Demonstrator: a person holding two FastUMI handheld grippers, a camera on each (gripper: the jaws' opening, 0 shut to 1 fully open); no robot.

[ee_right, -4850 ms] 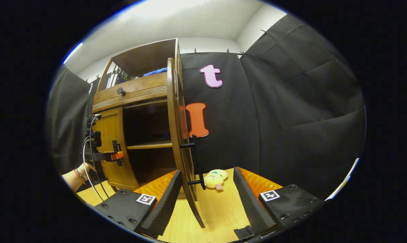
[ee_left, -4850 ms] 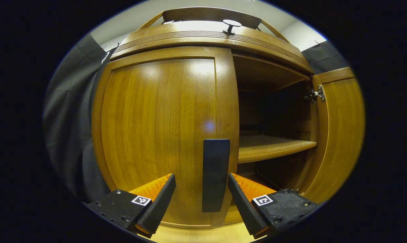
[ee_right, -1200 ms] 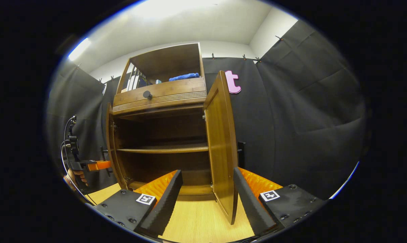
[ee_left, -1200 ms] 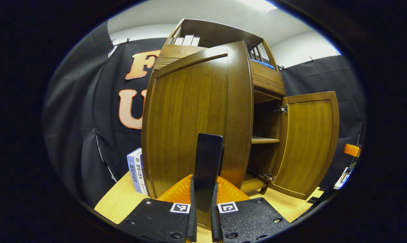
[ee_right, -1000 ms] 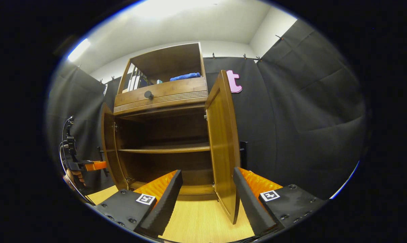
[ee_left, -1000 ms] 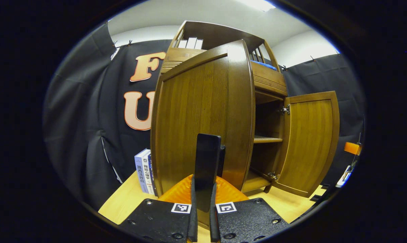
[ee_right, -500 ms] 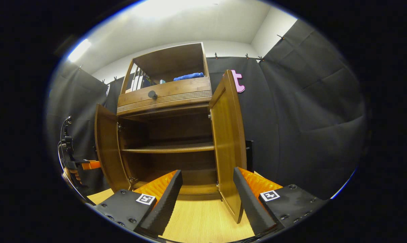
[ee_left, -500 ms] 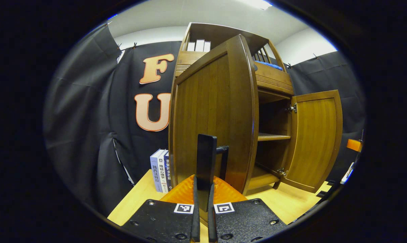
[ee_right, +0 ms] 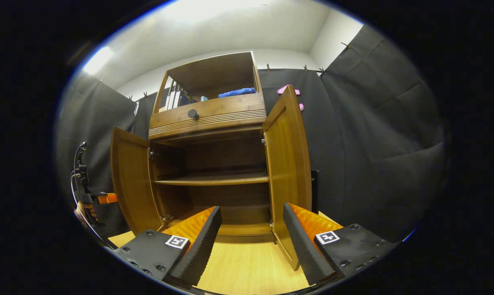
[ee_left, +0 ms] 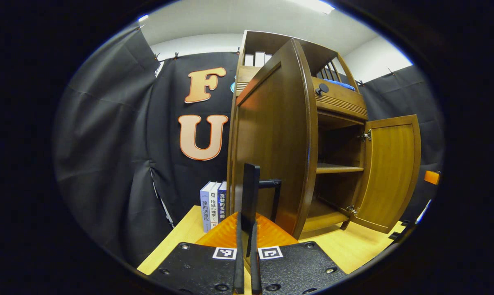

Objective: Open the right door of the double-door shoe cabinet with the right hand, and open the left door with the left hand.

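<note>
left gripper [ee_left: 245, 241] fingers clenched on the left door [ee_left: 271, 139] handle [ee_left: 250, 196], door swung wide at 12 o'clock. right gripper [ee_right: 251, 237] fingers released, right door [ee_right: 288, 164] open at 1 o'clock, cabinet [ee_right: 214, 119] behind.

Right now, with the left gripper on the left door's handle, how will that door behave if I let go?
The left door looks like stiff solid wood on hinges, so it probably stays put. The left gripper pinches its thin black handle, which looks rigid and may be slippery.
</note>
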